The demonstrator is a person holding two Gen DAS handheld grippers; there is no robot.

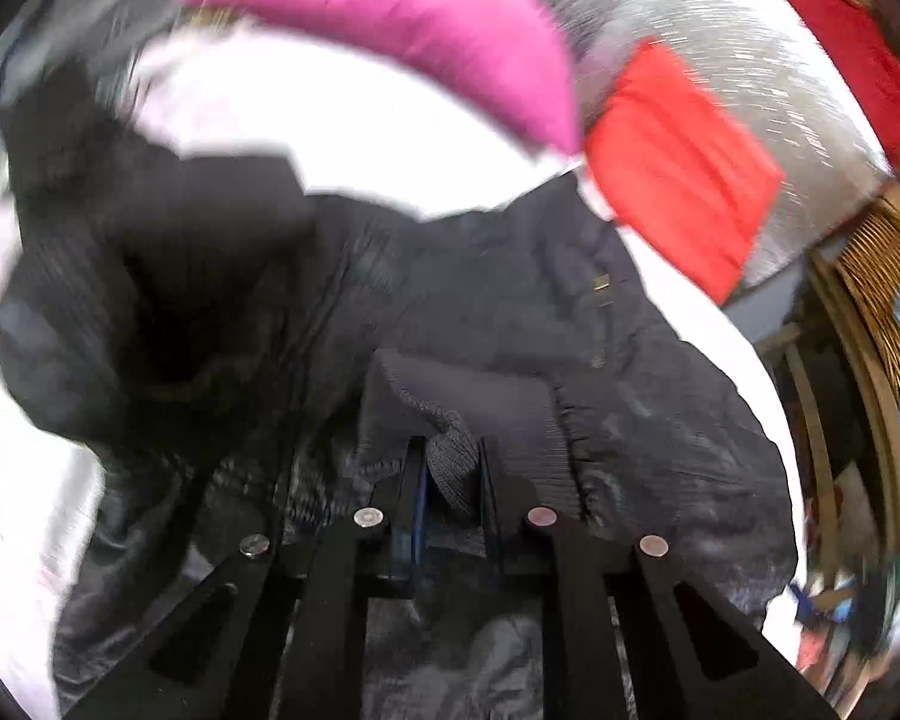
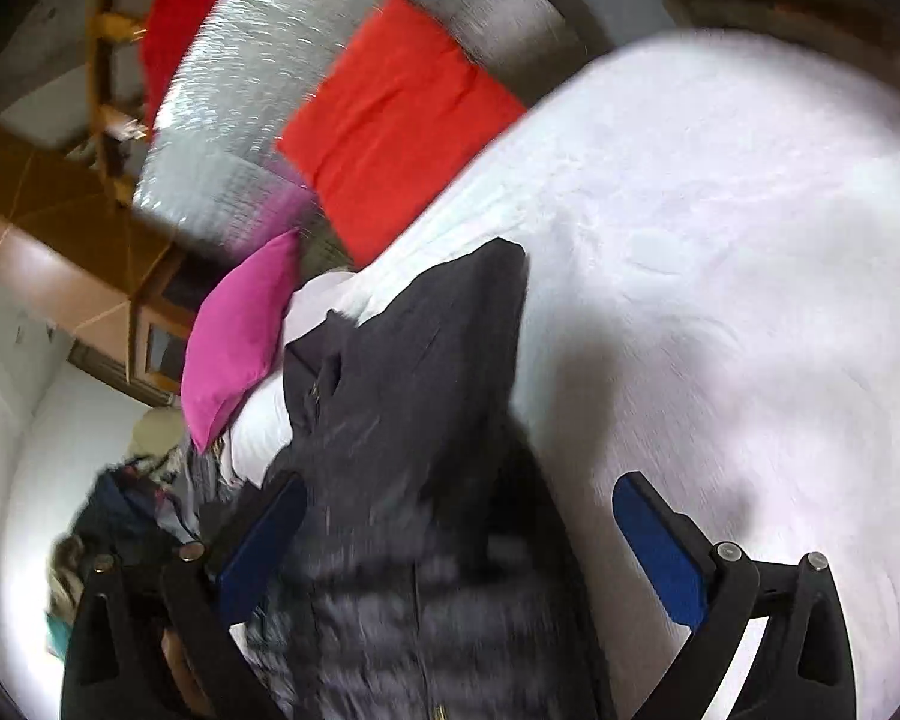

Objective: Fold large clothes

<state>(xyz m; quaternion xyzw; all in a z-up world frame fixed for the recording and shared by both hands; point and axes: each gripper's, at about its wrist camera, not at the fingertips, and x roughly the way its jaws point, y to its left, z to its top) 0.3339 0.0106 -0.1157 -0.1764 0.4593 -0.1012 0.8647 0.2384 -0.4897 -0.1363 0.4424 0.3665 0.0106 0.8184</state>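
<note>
A dark quilted jacket [image 1: 438, 312] lies spread on the white bed [image 1: 306, 114]. My left gripper [image 1: 450, 468] is shut on the jacket's ribbed knit cuff [image 1: 450, 462], which bunches up between the two narrow jaws. In the right wrist view the same jacket [image 2: 402, 420] stretches away from me over the white bed [image 2: 720, 252]. My right gripper [image 2: 456, 540] stands wide open above the jacket's quilted body, and its blue pads [image 2: 660, 546] touch nothing that I can see.
A pink pillow [image 1: 402, 24] and a red pillow [image 1: 678, 162] lie at the head of the bed against a silver padded wall [image 1: 720, 18]. Wicker furniture [image 1: 882, 276] stands at the right. A pile of clothes [image 2: 132, 510] sits off the bed's left side.
</note>
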